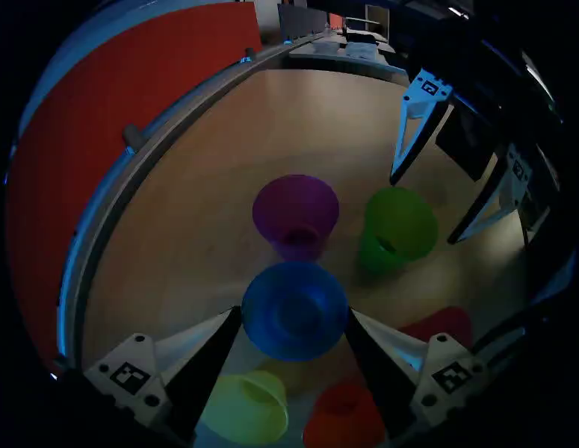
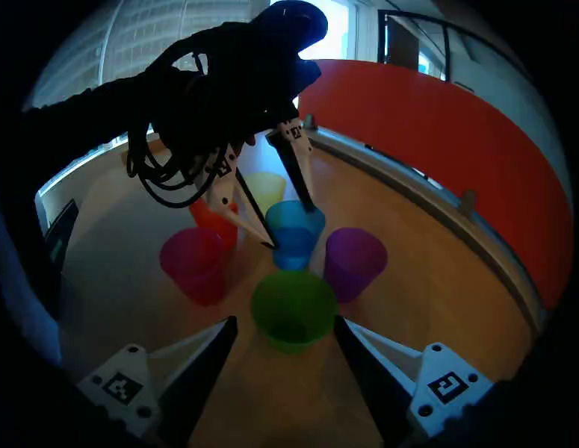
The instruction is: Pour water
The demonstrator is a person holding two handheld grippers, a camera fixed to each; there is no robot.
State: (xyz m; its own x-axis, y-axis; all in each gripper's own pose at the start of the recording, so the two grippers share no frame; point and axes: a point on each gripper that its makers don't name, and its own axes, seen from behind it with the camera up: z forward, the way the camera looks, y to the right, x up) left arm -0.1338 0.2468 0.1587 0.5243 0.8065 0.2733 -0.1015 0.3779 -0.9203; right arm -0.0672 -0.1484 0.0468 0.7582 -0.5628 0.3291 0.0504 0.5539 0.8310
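Left gripper [image 1: 292, 312] is clasping the blue cup [image 1: 295, 299], both fingers pressing against its sides near the rim. The cup is standing upright on the wooden table [image 1: 214, 187] among its neighbours, mouth facing up and long axis running vertical. Right gripper [image 2: 283, 321] is spreading wide around the green cup [image 2: 293, 308]; whether its fingers are touching the cup I cannot tell. Crowding is posing the main risk: the purple cup [image 1: 295, 213] is standing just beside the blue one, with the yellow cup [image 1: 248, 407] and orange cup [image 1: 343, 418] near on the other side, so a tilted lift could be knocking one over. Thin plastic could also be buckling or slipping under a hard squeeze. Whether water is sitting inside, I cannot tell.
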